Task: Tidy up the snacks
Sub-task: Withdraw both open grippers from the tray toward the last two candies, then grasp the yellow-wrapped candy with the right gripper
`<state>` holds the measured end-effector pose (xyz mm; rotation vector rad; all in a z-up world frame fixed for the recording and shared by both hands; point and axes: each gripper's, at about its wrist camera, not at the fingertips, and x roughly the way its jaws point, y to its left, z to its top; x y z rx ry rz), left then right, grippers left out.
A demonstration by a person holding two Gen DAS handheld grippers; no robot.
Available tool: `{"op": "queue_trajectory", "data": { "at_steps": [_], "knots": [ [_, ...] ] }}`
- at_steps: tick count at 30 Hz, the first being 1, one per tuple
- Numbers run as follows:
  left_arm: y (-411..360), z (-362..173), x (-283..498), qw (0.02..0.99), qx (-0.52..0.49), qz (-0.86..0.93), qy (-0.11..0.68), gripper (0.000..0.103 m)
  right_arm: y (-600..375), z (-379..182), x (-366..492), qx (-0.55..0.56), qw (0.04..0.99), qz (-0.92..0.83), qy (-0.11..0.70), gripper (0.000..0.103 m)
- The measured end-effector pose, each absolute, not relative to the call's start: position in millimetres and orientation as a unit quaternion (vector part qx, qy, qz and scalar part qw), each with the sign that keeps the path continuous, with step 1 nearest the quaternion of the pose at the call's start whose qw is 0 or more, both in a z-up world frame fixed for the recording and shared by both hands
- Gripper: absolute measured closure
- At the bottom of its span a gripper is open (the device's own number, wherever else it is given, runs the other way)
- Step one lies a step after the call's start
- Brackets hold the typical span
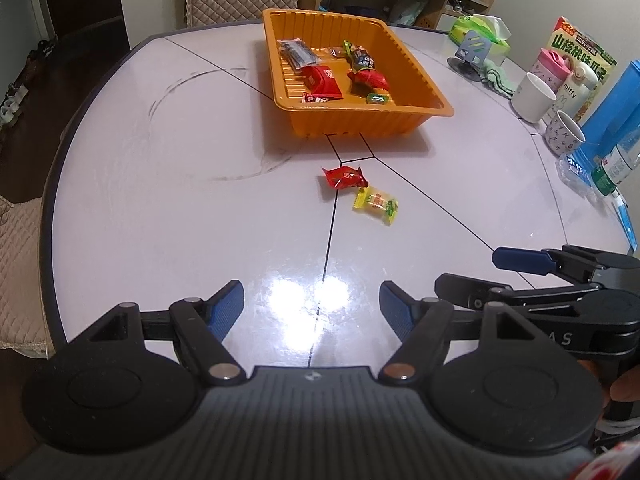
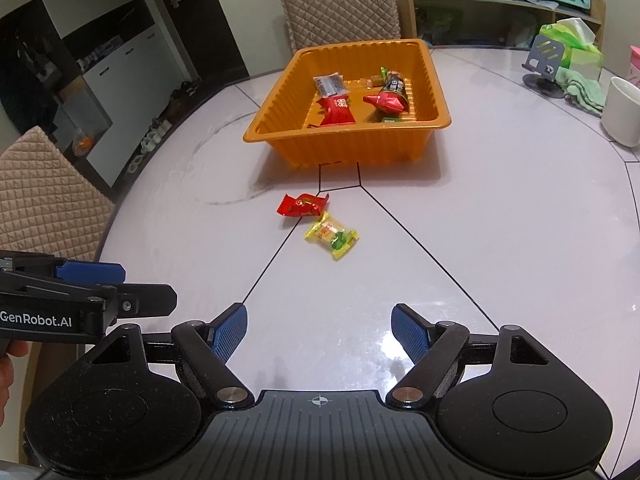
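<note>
Orange tray (image 2: 280, 136) already held several snacks, while a red packet (image 2: 303, 205) and yellow packet (image 2: 332, 239) lay just beside each other at its six o'clock, so the wide-open, empty left tongs (image 1: 312, 305) and right tongs (image 2: 319, 328) would best take one apiece.

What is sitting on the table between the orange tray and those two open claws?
Two loose snacks: a red packet nearer the orange tray, and a yellow packet just beside it. Otherwise bare tabletop before the left gripper and right gripper. Both views show this.
</note>
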<state>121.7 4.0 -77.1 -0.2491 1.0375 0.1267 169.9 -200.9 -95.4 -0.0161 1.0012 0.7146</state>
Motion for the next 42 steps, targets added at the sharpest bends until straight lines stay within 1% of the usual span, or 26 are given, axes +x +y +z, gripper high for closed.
{"op": "queue_trajectory", "data": {
  "at_steps": [9,18,20,22,27,35,37,42],
  "knots": [
    [6.7,-85.0,124.6,0.858,-0.120,0.063,0.495,0.031,-199.7,-104.5,172.6,-0.009,0.815,0.342,0.467,0.024],
    [16.8,-98.2,131.4,0.859,-0.118,0.079,0.493,0.031,-194.7,-118.3,185.2,-0.034,0.826,0.358,0.433,0.025],
    [19.9,-101.9,133.9,0.858,-0.119,0.082,0.492,0.031,-192.9,-121.3,189.9,-0.037,0.828,0.363,0.425,0.029],
    [23.0,-105.1,135.8,0.857,-0.120,0.086,0.493,0.031,-189.9,-125.0,195.2,-0.043,0.827,0.373,0.418,0.039],
    [30.5,-112.5,140.8,0.855,-0.118,0.098,0.495,0.031,-179.8,-135.8,209.8,-0.066,0.825,0.393,0.401,0.050],
    [39.6,-119.6,147.7,0.858,-0.115,0.098,0.491,0.031,-158.4,-148.7,230.4,-0.108,0.815,0.423,0.381,0.055],
    [40.8,-121.1,150.2,0.860,-0.111,0.094,0.489,0.031,-153.8,-152.5,233.1,-0.119,0.809,0.430,0.382,0.061],
    [45.3,-125.0,156.2,0.864,-0.101,0.090,0.485,0.031,-144.8,-158.5,236.7,-0.145,0.808,0.435,0.370,0.061]
  ]
}}
